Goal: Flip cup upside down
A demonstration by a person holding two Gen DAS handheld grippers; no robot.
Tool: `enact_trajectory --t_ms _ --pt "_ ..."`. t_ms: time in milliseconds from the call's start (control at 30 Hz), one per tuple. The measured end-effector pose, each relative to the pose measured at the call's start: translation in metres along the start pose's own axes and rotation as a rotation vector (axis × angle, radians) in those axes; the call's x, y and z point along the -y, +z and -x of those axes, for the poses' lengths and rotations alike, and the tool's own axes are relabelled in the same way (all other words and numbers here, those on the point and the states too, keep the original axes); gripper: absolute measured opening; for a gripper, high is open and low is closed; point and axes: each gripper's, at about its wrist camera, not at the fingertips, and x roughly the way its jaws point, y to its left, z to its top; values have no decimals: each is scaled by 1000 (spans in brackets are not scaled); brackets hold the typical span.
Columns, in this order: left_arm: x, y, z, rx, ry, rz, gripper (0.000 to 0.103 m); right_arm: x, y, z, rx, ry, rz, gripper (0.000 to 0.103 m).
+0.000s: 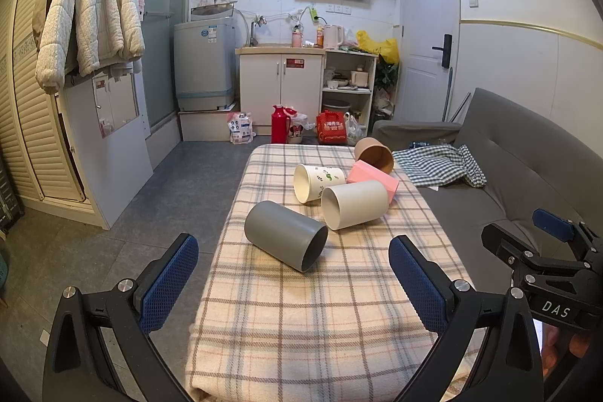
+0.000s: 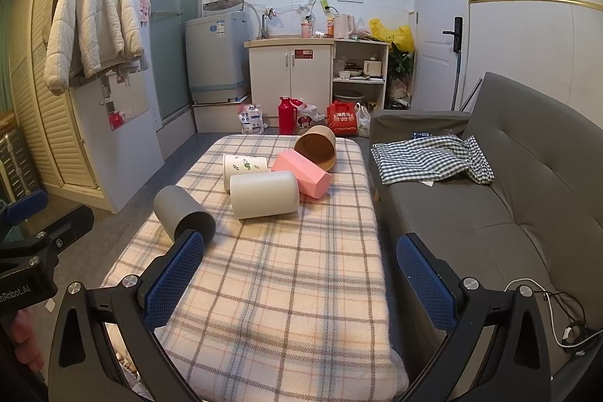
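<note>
Left gripper: our jaws are spread wide, holding nothing.
Grey cup: on its side just ahead, between our fingers, mouth facing right.
Cream cup: ahead-right, close beside it.
Right gripper: spread, empty.
Risk: we judge the grey cup may roll on the plaid cloth if one pad touches first.

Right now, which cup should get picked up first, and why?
Probably the grey cup: it lies on its side nearest both open grippers. I'd ease the left hand-held gripper forward to straddle it, since nothing is held yet.
</note>
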Motion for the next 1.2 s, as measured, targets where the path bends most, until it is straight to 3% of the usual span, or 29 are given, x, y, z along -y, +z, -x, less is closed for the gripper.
enact_trajectory --t_ms 800,1200 --pt "-2 -3 -7 -17 5 9 103 -2 -1 -4 -16 -2 2 103" --pt "-9 19 -47 -81 37 22 103 4 25 -46 -108 61 31 103"
